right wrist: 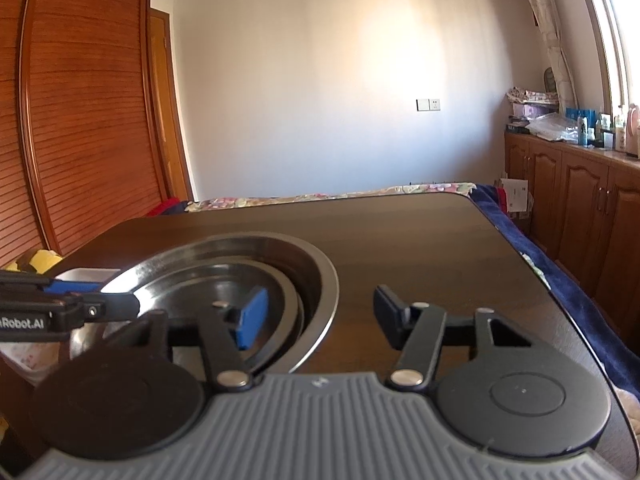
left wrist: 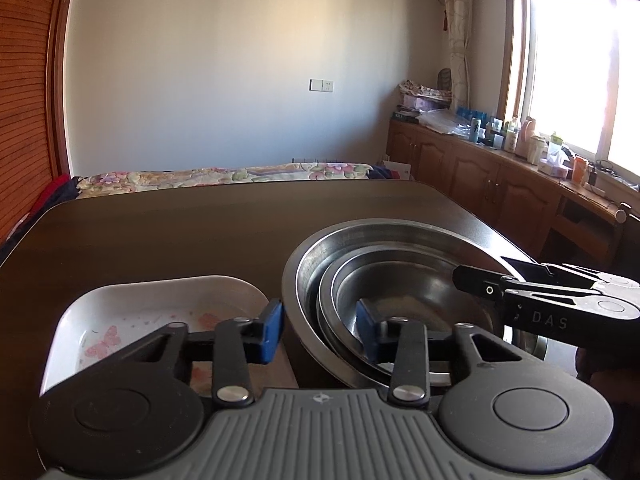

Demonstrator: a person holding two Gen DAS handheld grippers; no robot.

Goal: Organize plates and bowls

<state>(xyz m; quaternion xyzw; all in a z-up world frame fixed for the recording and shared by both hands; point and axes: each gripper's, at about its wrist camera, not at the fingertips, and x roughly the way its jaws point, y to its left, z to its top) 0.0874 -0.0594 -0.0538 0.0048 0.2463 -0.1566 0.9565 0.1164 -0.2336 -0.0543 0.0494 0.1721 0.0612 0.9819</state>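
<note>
Both jaws straddle the nested steel bowls' [left wrist: 400,304] rim, left gripper [left wrist: 320,330] narrow, right gripper [right wrist: 320,316] wider, contact unclear, probably to lift the stack lower right beside the white dish [left wrist: 132,312].

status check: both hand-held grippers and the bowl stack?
Left hand-held gripper straddles near rim of nested steel bowls, grip unclear. Right hand-held gripper straddles right rim, open. White floral dish beside stack. Nothing blocking.

Left gripper [left wrist: 320,330] and right gripper [right wrist: 320,316] held low, fingers [left wrist: 271,330] parted.
</note>
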